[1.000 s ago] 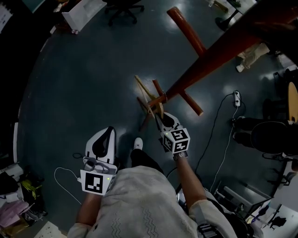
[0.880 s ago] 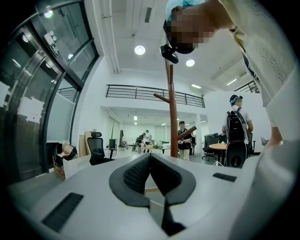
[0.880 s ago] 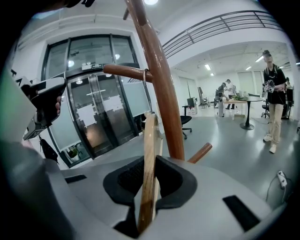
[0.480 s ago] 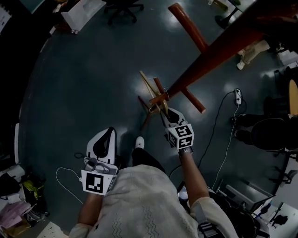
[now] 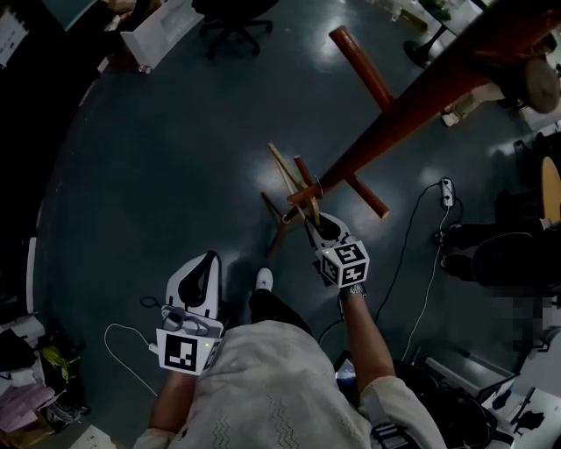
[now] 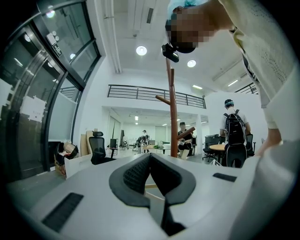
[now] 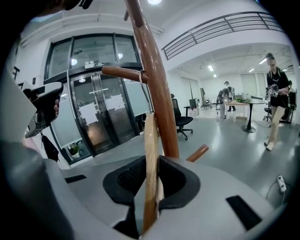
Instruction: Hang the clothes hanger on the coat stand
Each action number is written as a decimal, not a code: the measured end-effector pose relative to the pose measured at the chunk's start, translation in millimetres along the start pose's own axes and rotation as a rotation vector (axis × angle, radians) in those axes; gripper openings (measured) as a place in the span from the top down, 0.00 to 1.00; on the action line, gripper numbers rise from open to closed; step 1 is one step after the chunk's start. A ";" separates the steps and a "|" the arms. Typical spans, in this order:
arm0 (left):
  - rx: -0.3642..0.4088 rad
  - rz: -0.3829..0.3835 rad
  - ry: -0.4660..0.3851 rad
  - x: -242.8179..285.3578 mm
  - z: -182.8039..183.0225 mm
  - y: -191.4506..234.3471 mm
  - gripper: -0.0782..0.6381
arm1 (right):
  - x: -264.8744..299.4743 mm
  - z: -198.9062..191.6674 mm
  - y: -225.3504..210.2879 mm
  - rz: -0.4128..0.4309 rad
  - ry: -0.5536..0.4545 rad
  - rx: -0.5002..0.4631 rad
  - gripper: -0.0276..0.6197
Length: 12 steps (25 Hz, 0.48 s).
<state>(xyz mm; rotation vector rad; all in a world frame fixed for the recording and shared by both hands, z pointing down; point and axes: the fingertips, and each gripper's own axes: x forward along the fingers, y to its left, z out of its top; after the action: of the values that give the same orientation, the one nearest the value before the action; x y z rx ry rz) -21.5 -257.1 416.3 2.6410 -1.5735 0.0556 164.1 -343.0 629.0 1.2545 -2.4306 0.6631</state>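
Observation:
The coat stand's red-brown pole [image 5: 399,110] slants across the head view, with short pegs near its lower part. In the right gripper view the pole [image 7: 157,89] rises just beyond the jaws, and one peg [image 7: 119,71] sticks out to the left. The wooden clothes hanger [image 7: 150,140] stands edge-on between the pads; its metal hook [image 7: 142,86] reaches up to that peg. My right gripper [image 7: 151,161] is shut on the hanger, which shows beside the pole as hanger [image 5: 287,180] in the head view. My left gripper [image 5: 209,259] is held low at the left, shut and empty, apart from the stand.
An office chair [image 5: 230,17] and a white box [image 5: 158,24] stand at the far side of the dark floor. A power strip with its cable [image 5: 447,186] lies to the right, near a seated person [image 5: 495,250]. Glass doors [image 7: 93,117] are behind the stand.
The head view has drifted a little. Both grippers and the hanger keep their places relative to the stand.

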 end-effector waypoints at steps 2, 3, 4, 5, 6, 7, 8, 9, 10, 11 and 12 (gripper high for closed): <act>-0.003 0.005 0.000 -4.7 -1.1 0.0 0.87 | -2.3 0.0 -2.0 -0.012 -0.004 -0.009 0.85; -0.004 0.008 -0.001 -6.3 -2.0 0.6 0.87 | -2.9 0.5 -2.9 -0.016 -0.008 -0.011 0.85; -0.005 0.011 -0.001 -7.9 -3.2 1.4 0.87 | -3.4 0.9 -3.5 -0.019 -0.012 -0.011 0.85; -0.007 0.013 0.002 -9.9 -4.8 2.1 0.87 | -4.4 0.9 -3.7 -0.022 -0.015 -0.008 0.85; -0.010 0.015 0.005 -12.6 -6.3 2.7 0.87 | -6.1 0.9 -3.0 -0.023 -0.016 -0.004 0.83; -0.014 0.017 0.005 -15.4 -7.0 3.0 0.87 | -8.4 1.0 -2.0 -0.023 -0.015 0.002 0.82; -0.016 0.018 0.004 -18.0 -6.8 3.1 0.87 | -10.9 0.7 -1.5 -0.023 -0.014 0.008 0.81; -0.017 0.020 0.001 -20.0 -5.9 3.4 0.87 | -13.0 -0.1 -1.5 -0.024 -0.011 0.012 0.80; -0.015 0.021 -0.002 -21.5 -4.9 4.2 0.87 | -14.6 -1.4 -2.1 -0.026 -0.008 0.015 0.79; -0.014 0.023 -0.005 -22.7 -3.8 5.4 0.87 | -15.9 -3.1 -2.9 -0.031 -0.006 0.016 0.78; -0.014 0.024 -0.008 -24.2 -2.9 6.6 0.87 | -17.5 -4.5 -3.4 -0.039 -0.005 0.017 0.77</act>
<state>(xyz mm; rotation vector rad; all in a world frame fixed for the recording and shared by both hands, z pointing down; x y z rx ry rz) -38.9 -238.8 417.9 2.6160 -1.6021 0.0351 177.0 -330.5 625.2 1.3075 -2.4028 0.6720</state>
